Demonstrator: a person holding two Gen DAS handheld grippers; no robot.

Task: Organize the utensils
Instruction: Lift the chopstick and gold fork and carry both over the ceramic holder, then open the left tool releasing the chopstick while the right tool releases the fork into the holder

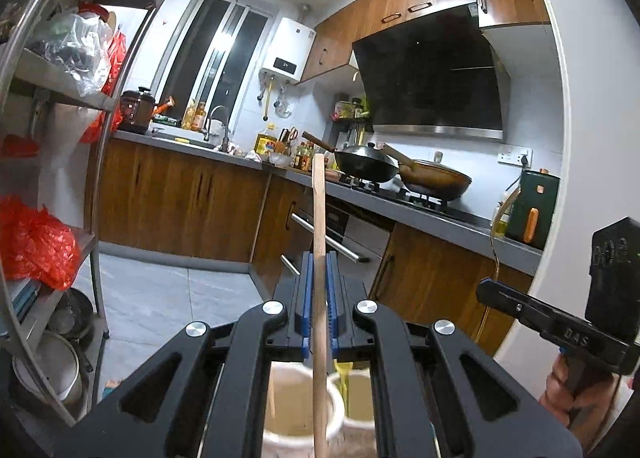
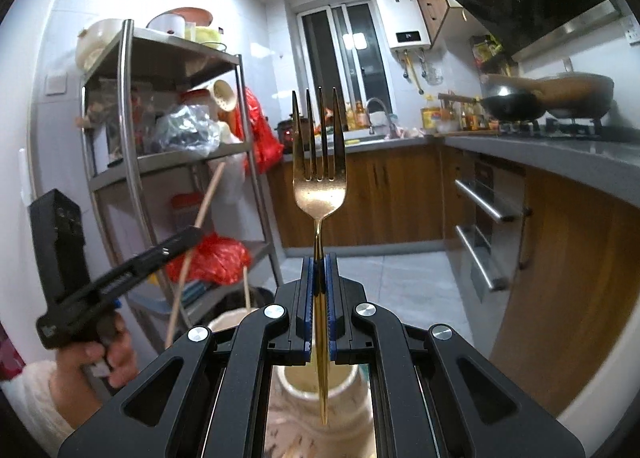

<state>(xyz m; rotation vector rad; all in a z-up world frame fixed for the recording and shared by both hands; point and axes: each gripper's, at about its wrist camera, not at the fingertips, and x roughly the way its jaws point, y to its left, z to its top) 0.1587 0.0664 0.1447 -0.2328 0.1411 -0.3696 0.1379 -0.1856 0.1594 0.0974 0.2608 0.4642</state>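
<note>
Above jars | gold four-tined fork (image 2: 319, 178) upright | plain wooden stick (image 1: 319, 218) upright

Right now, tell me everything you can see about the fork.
The fork is gold-coloured, shiny metal, with four long tines and a slim handle. It stands upright, tines up, clamped at the neck between the blue pads of the right hand-held gripper, which is shut on it. Its handle runs down between the jaws, its tip hanging over the mouth of a cream ceramic pot. Nothing else touches it.

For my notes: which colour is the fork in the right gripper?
Gold fork, clearest in right wrist view.
</note>
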